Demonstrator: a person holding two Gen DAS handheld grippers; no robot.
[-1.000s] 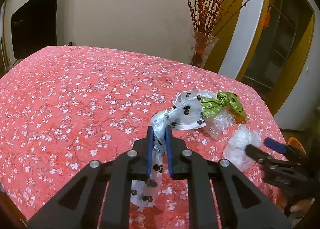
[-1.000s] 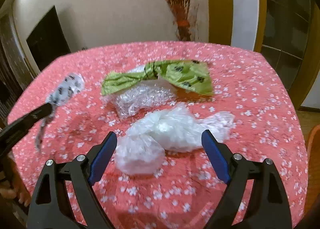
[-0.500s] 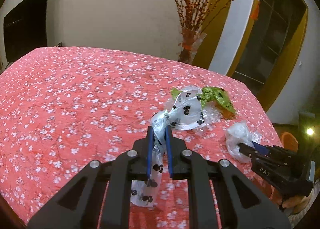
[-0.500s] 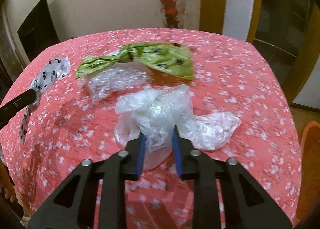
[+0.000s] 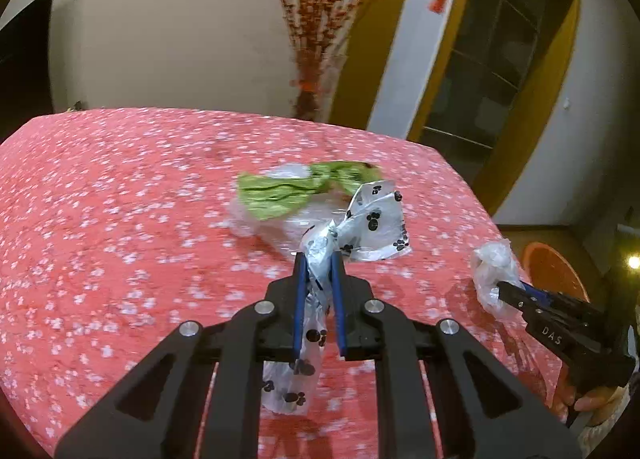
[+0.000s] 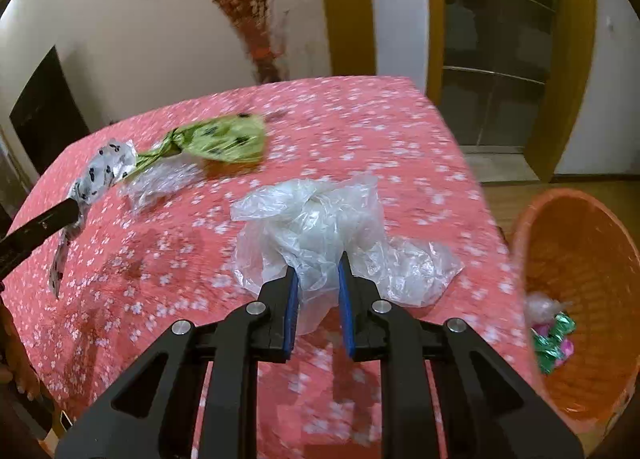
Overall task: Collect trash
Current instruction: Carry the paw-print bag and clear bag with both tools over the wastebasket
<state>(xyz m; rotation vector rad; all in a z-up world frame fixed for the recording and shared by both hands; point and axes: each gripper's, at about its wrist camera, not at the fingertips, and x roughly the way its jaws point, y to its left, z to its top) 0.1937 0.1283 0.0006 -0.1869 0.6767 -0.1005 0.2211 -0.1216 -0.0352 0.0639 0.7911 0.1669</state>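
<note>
Both grippers are clamped: left gripper (image 5: 318,259) on paw-print bag (image 5: 376,225), right gripper (image 6: 318,273) on clear bag (image 6: 316,223).

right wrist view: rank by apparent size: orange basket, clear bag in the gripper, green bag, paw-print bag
1. orange basket, cropped by the frame
2. clear bag, inflated by nearness
3. green bag
4. paw-print bag, partly hidden by the left gripper

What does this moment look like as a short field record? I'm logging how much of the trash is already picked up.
left tool: shut on paw-print bag
right tool: shut on clear plastic bag
still on table: green bag, crumpled clear wrap
table: red floral cloth
bin: orange basket on the floor beside the table's right edge
bin contents: some wrappers at the bottom
background: vase of red branches behind the table
</note>
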